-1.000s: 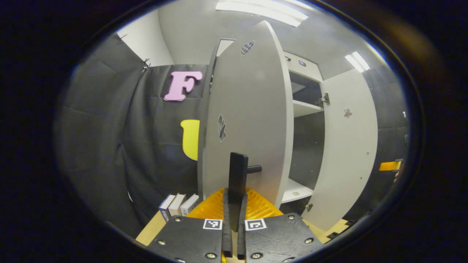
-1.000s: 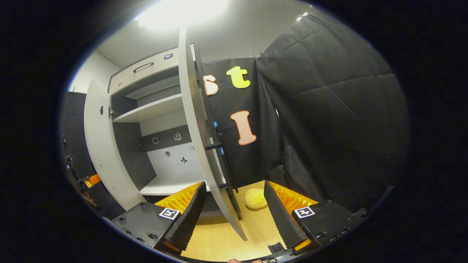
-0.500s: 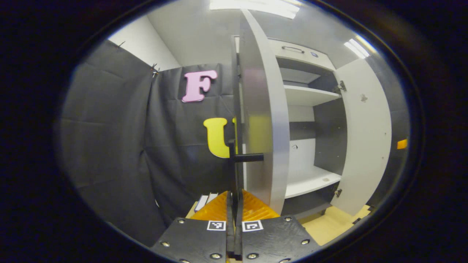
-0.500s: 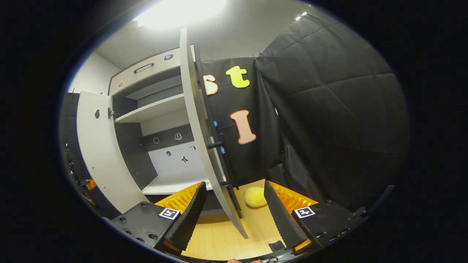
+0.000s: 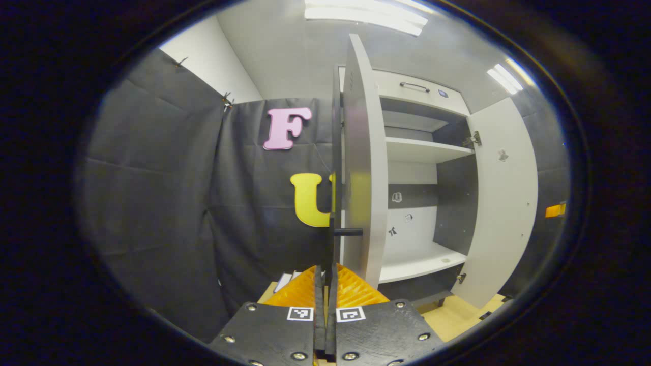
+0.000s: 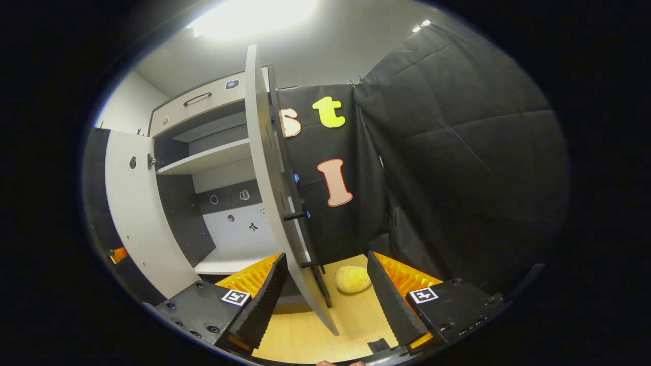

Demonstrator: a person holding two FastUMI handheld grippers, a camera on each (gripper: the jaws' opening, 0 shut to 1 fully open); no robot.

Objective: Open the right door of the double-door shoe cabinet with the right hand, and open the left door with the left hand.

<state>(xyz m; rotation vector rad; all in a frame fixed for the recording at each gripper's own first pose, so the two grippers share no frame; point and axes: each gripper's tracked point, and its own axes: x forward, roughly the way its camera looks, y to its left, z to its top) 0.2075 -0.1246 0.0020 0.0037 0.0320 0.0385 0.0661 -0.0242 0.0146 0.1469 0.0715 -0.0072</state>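
Both pale grey cabinet doors stood swung wide, baring white shelves. The left gripper [image 5: 325, 284] pointed level at the left door [image 5: 362, 168], seen edge-on, its fingers clenched on that door's black bar handle [image 5: 334, 213]. The right gripper [image 6: 325, 284] gaped, released, straddling the right door's [image 6: 267, 168] lower edge untouched.

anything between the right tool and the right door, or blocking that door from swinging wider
Nothing visible does. The right door stands edge-on between the open right tool's fingers, untouched. A yellow ball lies on the floor behind it, possibly in its swing.
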